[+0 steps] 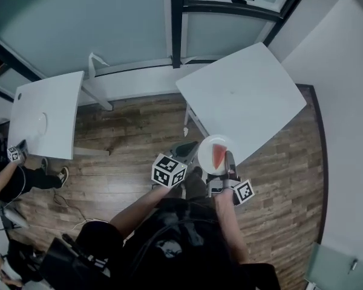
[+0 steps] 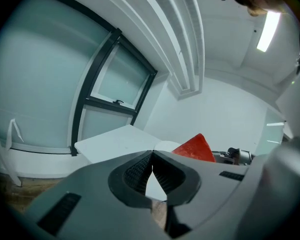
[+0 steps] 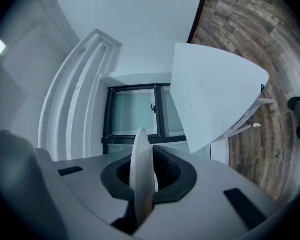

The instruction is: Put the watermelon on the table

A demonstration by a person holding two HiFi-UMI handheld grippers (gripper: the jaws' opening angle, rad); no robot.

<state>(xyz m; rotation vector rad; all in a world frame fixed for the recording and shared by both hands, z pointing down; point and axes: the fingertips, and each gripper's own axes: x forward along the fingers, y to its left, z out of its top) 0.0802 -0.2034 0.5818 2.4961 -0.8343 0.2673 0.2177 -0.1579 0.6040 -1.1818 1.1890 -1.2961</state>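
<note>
A red watermelon slice (image 1: 219, 156) lies on a small white plate (image 1: 209, 150). My right gripper (image 1: 230, 163) is shut on the plate's near rim and holds it level above the wooden floor, just short of the near corner of the white table (image 1: 242, 95). In the right gripper view the plate (image 3: 141, 166) shows edge-on between the pads, with the table (image 3: 210, 94) ahead. My left gripper (image 1: 184, 151) hangs just left of the plate, shut with nothing in it. The left gripper view shows its closed tips (image 2: 152, 156), and past them the slice (image 2: 195, 148) and the table (image 2: 115, 141).
A second white table (image 1: 42, 116) with a plate on it stands at the left. Another seated person (image 1: 12, 180) with a marker cube is beside it. Frosted glass wall panels and a dark window frame (image 1: 176, 23) run behind both tables. A white wall closes the right side.
</note>
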